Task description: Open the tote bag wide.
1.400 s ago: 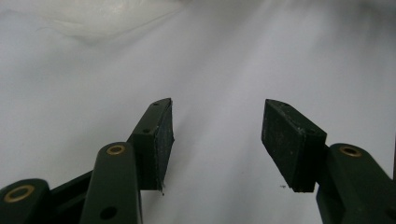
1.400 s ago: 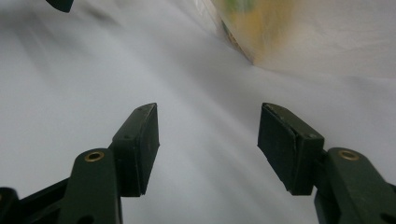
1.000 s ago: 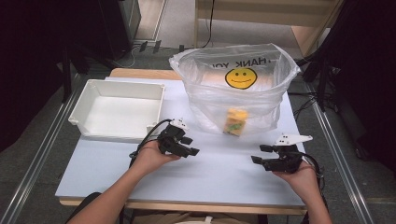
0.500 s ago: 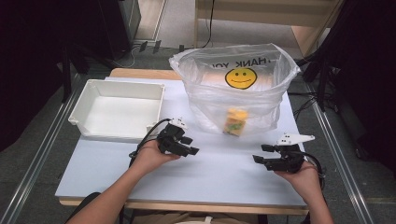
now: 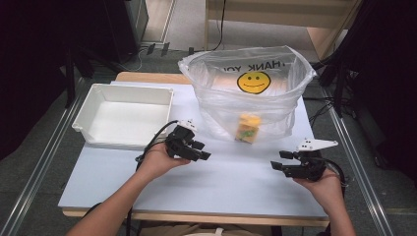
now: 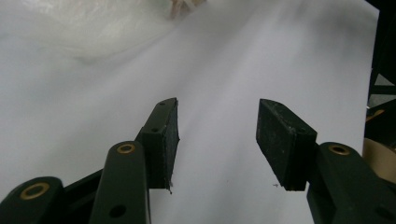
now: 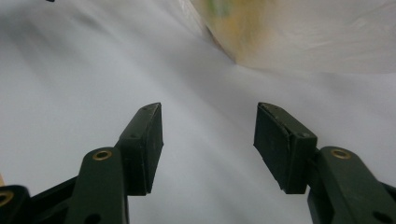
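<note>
A clear plastic bag with a yellow smiley face stands open at the back of the white table. Inside it, near the front wall, lies a small yellow carton. My left gripper rests low over the table just left of the bag. It is open and its jaws have just been closing, with nothing between them. My right gripper hovers at the front right, pointing left. It is also open and its jaws have just been closing on nothing. The bag and carton show blurred ahead of it.
A white empty tray sits at the back left of the table, its front rim close to my left hand. Bare table top lies between the two grippers. Dark equipment and cables stand on the floor around the table.
Both hands have kept their places. The jaws of each gripper look slightly narrower than a second ago.
</note>
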